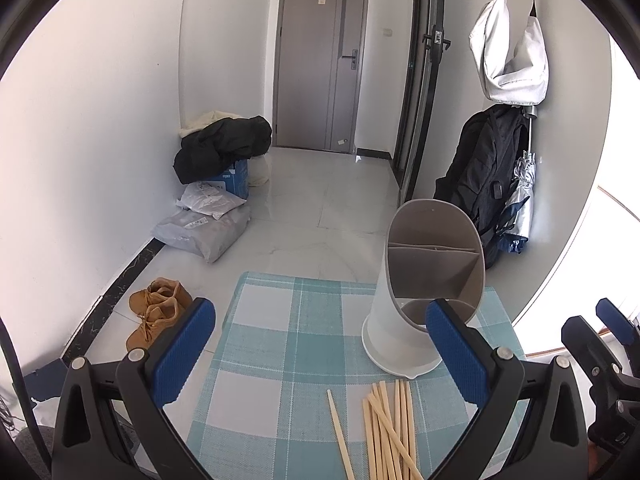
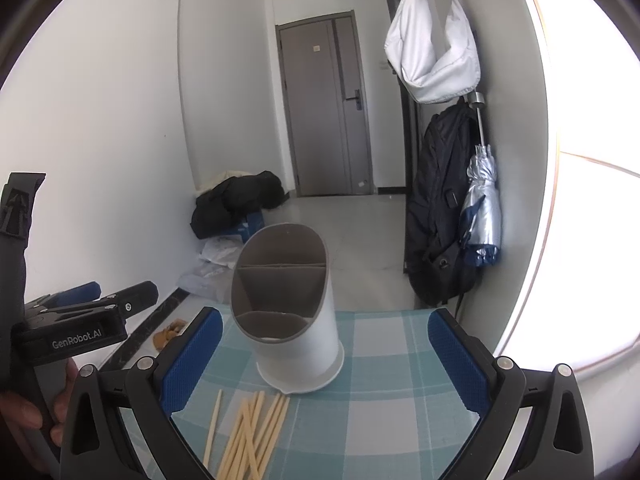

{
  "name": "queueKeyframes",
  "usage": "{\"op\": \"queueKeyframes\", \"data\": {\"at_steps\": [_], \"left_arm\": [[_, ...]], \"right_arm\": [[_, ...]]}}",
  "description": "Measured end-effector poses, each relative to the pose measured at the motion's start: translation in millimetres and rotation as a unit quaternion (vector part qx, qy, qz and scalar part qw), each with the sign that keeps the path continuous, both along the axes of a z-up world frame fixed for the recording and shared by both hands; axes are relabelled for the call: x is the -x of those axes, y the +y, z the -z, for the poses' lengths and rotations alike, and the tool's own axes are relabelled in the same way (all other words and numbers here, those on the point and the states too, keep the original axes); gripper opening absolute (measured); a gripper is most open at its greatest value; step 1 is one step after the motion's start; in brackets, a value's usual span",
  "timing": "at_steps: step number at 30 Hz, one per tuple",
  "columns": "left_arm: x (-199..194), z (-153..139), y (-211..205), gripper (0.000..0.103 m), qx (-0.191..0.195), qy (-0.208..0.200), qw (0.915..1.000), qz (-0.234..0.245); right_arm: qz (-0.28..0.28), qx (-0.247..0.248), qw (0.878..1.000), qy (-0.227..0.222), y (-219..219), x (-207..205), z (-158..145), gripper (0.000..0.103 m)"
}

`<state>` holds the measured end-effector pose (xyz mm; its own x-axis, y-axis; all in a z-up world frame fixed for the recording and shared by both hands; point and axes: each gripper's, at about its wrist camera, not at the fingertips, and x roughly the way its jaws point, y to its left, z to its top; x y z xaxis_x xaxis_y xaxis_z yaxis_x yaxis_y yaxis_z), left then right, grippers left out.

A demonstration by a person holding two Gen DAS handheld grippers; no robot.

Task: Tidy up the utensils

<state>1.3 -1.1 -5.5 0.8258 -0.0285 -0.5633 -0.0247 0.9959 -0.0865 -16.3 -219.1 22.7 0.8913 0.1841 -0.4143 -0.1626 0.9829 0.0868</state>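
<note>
both grippers open above the chopsticks, nothing picked up yet

both of our hand-held grippers are spread wide and empty: the left gripper [image 1: 320, 354] hangs over the teal-and-white checked cloth [image 1: 264, 320] on the table, and the right gripper [image 2: 325, 354] does the same a little to its side. the loose bundle of pale wooden chopsticks [image 1: 386, 428] lies flat on the cloth at the near edge, some crossing each other, one stick [image 1: 339, 434] lying apart to the left. just behind them stands the white cylindrical utensil holder with a grey divided insert [image 2: 286, 304], upright, its slanted mouth facing us and all compartments seemingly empty.

we judge the task is at its start: no chopstick is in the holder. the next move calls for lowering one gripper onto the sticks, pinching a thin stick or a few near the middle, then tilting them upright to drop into a compartment. the flat, crossed sticks may slip or scatter.
</note>
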Motion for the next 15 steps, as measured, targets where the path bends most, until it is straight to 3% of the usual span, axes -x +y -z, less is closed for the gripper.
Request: {"op": "queueKeyframes", "data": {"at_steps": [15], "left_arm": [[-0.4, -0.8, 0.1, 0.102, -0.008, -0.002, 1.0000, -0.003]], "right_arm": [[0.004, 0.004, 1.000, -0.004, -2.0, 2.0, -1.9, 0.103]]}}
